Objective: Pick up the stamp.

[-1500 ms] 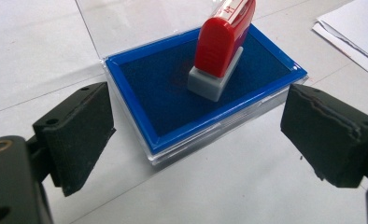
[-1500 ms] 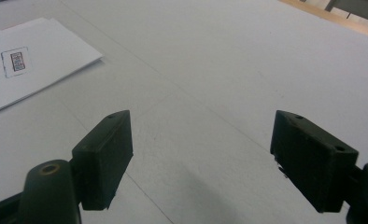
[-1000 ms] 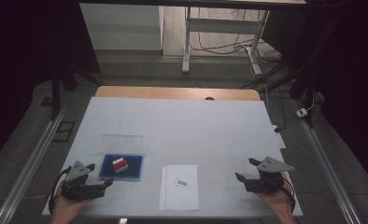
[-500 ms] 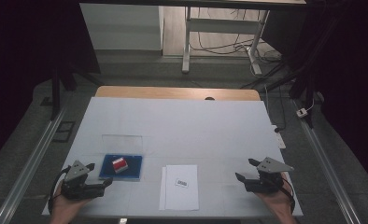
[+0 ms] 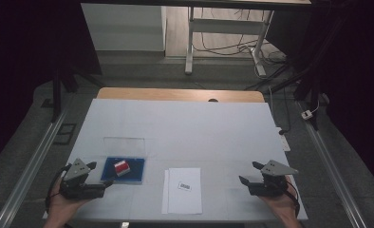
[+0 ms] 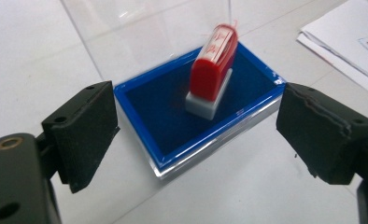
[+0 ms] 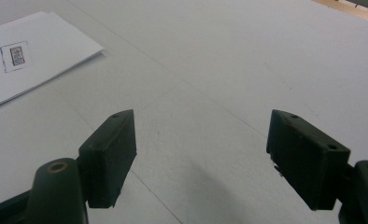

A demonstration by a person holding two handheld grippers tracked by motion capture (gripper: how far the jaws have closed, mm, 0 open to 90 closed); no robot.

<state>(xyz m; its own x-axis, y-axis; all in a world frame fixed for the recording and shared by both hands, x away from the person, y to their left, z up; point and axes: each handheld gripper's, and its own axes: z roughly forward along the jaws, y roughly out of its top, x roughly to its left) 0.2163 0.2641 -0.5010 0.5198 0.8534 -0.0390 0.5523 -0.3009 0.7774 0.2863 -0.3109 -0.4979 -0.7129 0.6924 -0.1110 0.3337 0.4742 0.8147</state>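
Left tongs (image 5: pixel 99 176), held low at the near left of the table (image 5: pixel 185 128), jaws spread wide and gripping nothing; in the left gripper view, left tongs (image 6: pixel 196 135) framing the near corner of the blue stamp pad (image 6: pixel 163 107) without touching it. Right tongs (image 5: pixel 248 173), at the near right, likewise spread wide and empty, resting in a hand (image 5: pixel 282 206); in the right gripper view, right tongs (image 7: pixel 201 140) over bare table surface (image 7: pixel 247 56).

Red stamp (image 6: pixel 214 63) standing upright on the blue stamp pad, just ahead of the left tongs, white base down and labelled red top up. Long axis of the red stamp (image 5: pixel 121 167) running away from the left tongs, slanted slightly to the right in the left gripper view. Clear lid (image 5: pixel 124 145) of the pad case raised at the far edge of the blue stamp pad (image 5: pixel 133 173).

White sheets of paper (image 5: pixel 182 190) with a small printed label (image 5: pixel 185 185) lying flat between the two tongs, just beside the pad, well apart from the right tongs; same paper (image 7: pixel 28 56) at upper left of the right gripper view.

White covering over the table, wooden edge exposed at the far side. Beyond: grey floor, metal rails (image 5: pixel 31 166) on both sides, a white-legged stand (image 5: pixel 190 42) with cables (image 5: pixel 223 47), dark surroundings.
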